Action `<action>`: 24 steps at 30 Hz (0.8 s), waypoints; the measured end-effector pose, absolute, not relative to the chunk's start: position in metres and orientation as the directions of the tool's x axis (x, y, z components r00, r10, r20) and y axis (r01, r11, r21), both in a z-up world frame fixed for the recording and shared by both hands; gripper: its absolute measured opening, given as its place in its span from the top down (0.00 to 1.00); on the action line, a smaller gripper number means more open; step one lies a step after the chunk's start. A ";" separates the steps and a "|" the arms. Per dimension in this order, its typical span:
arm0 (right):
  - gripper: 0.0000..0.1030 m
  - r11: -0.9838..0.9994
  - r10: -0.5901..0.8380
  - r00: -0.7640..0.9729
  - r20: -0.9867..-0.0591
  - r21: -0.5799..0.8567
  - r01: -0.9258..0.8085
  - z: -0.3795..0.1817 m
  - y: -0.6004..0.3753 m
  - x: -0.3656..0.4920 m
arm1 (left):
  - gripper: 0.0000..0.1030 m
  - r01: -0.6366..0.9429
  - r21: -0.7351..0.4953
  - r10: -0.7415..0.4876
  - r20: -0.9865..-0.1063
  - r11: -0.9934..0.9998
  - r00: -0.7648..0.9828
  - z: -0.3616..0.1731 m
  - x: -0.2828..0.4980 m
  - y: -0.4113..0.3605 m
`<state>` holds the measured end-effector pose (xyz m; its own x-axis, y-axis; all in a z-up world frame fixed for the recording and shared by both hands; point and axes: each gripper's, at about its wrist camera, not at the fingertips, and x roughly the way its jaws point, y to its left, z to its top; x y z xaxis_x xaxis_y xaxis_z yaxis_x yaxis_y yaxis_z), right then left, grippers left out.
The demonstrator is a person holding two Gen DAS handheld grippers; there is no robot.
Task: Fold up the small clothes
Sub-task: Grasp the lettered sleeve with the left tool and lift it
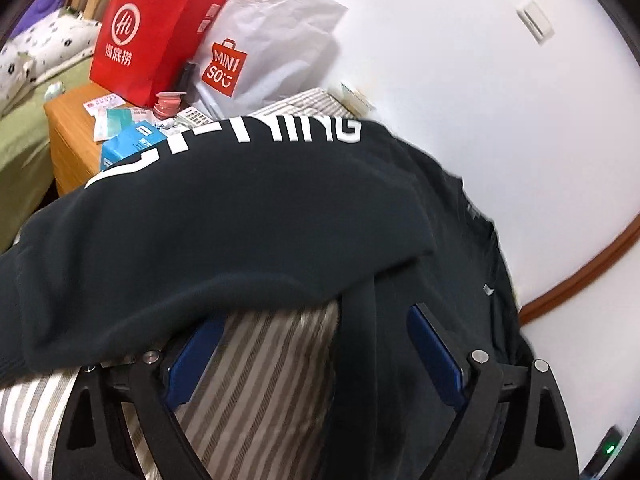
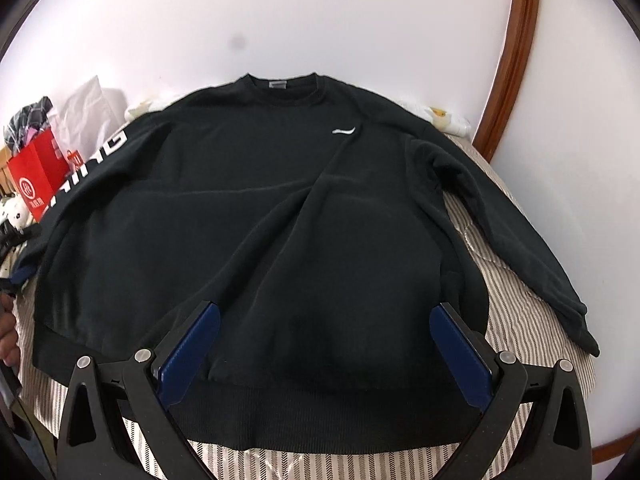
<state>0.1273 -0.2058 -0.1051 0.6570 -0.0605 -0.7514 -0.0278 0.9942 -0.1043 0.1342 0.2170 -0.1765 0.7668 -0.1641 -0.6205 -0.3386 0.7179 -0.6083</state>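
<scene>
A black sweatshirt (image 2: 260,220) lies spread face up on a striped cloth (image 2: 520,320), collar toward the wall. Its left sleeve (image 1: 200,208) carries white lettering and drapes across the left wrist view. My left gripper (image 1: 316,320) is open beside the sweatshirt's left side; the sleeve covers its fingertips. It shows as a blue pad at the far left of the right wrist view (image 2: 22,272). My right gripper (image 2: 324,312) is open and empty, its blue pads (image 2: 192,348) spread above the sweatshirt's bottom hem (image 2: 320,412). The right sleeve (image 2: 520,240) lies out to the right.
A red paper bag (image 1: 148,36) and a white Miniso bag (image 1: 272,40) stand on a wooden bedside cabinet (image 1: 68,136) with small boxes and cards. A white wall (image 2: 320,20) runs behind, with a brown trim strip (image 2: 516,52). A bed with green sheet (image 1: 20,148) lies at left.
</scene>
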 end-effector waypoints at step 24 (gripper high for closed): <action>0.00 0.989 -0.101 0.721 -0.686 -0.146 -0.001 -0.095 -0.280 0.160 | 0.92 -0.116 -0.128 0.031 -0.529 0.985 0.848 -0.025 0.270 0.081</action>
<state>0.1603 -0.2804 -0.0955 0.7206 -0.1005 -0.6860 -0.0007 0.9893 -0.1457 0.2702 0.0814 -0.0254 0.8479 0.0310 -0.5293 -0.1160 0.9850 -0.1281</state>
